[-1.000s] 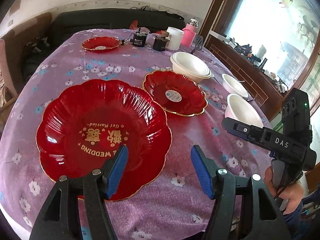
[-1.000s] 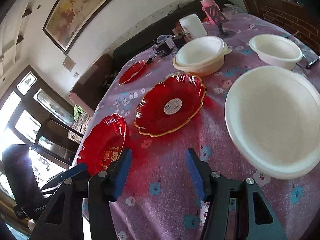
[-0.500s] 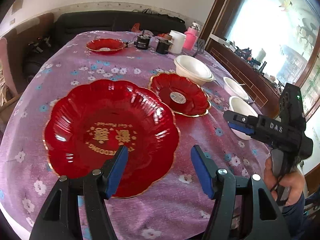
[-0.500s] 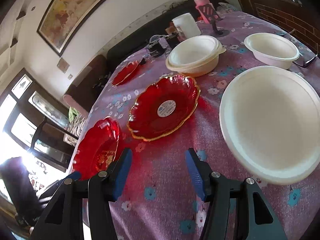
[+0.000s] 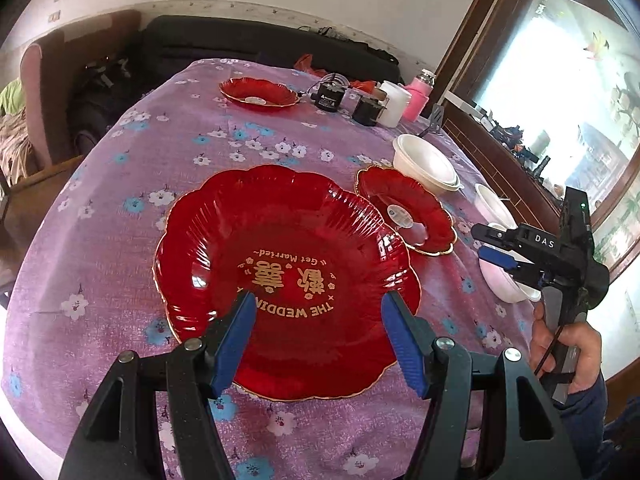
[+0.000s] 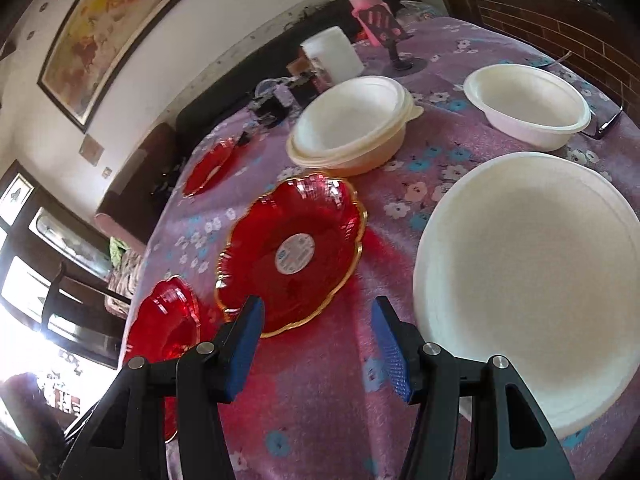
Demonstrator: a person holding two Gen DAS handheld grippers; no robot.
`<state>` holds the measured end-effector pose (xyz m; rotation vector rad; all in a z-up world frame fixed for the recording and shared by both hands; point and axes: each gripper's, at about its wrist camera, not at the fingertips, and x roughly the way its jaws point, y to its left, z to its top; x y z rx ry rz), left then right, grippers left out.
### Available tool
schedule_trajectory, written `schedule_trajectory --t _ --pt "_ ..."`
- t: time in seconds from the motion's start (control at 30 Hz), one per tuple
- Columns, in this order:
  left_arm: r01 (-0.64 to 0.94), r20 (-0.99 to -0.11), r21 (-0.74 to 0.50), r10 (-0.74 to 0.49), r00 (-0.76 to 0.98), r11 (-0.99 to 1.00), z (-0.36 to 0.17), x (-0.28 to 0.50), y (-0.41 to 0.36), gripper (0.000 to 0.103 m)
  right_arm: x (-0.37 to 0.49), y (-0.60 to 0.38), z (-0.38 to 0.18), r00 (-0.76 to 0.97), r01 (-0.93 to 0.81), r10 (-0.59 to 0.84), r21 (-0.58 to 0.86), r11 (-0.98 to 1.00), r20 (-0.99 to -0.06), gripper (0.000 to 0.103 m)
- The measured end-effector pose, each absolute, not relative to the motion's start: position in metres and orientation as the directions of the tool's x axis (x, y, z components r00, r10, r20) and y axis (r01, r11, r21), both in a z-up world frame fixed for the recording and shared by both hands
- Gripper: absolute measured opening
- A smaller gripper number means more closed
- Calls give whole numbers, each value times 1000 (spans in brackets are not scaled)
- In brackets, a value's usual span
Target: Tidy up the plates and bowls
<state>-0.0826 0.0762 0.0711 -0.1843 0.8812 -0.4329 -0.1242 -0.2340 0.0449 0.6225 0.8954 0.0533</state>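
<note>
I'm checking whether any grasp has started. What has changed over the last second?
The left gripper has swung rightward and forward, so its open jaws now sit above the large red wedding plate without gripping it. The right gripper has shifted slightly, still open above the purple tablecloth, between the sticker-marked red plate and the nearest white bowl. Nothing was taken or released; all dishes stayed put.

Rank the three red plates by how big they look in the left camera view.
1. Wedding plate, largest, though nearest the camera.
2. Sticker-centred plate.
3. Far plate, smallest-looking; distance may explain that.
</note>
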Motion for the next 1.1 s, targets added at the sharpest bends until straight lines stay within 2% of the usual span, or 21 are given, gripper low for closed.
schedule_trajectory --t 0.2,0.3,0.47,0.57,0.7,0.77,0.8,0.87,0.97,1.0,1.1 --pt "312 -705 -312 -438 557 898 76 -87 64 65 -114 -238 46 633 207 304 534 820 -712 60" --pt "317 -708 -305 -436 555 898 77 -86 60 65 -123 -239 50 637 166 368 587 793 -677 60" --pt "316 -719 -299 -431 545 900 78 -76 51 65 -133 -238 55 636 148 390 601 786 -666 60" --pt "335 -721 -325 -461 518 884 86 -67 42 64 -128 -238 59 638 142 377 584 799 -671 60" --pt "356 -732 -301 -453 509 885 105 -44 23 64 -112 -242 70 635 132 345 537 833 -691 60" --pt "357 -746 -298 -450 491 885 111 -29 14 64 -102 -245 72 622 135 333 516 846 -709 55" --pt "369 -747 -307 -462 478 877 113 -20 9 63 -97 -246 73 612 137 331 509 850 -718 50" --pt "352 -770 -307 -448 454 884 112 0 -2 56 -87 -247 72 591 138 329 494 859 -737 46" --pt "347 -812 -295 -425 399 890 100 31 -23 34 -73 -250 65 549 151 328 478 865 -768 37" --pt "336 -826 -294 -415 382 895 96 39 -28 31 -69 -250 63 533 154 326 469 870 -781 37" --pt "331 -858 -291 -398 324 897 81 66 -46 31 -58 -253 56 501 173 310 445 879 -808 37"
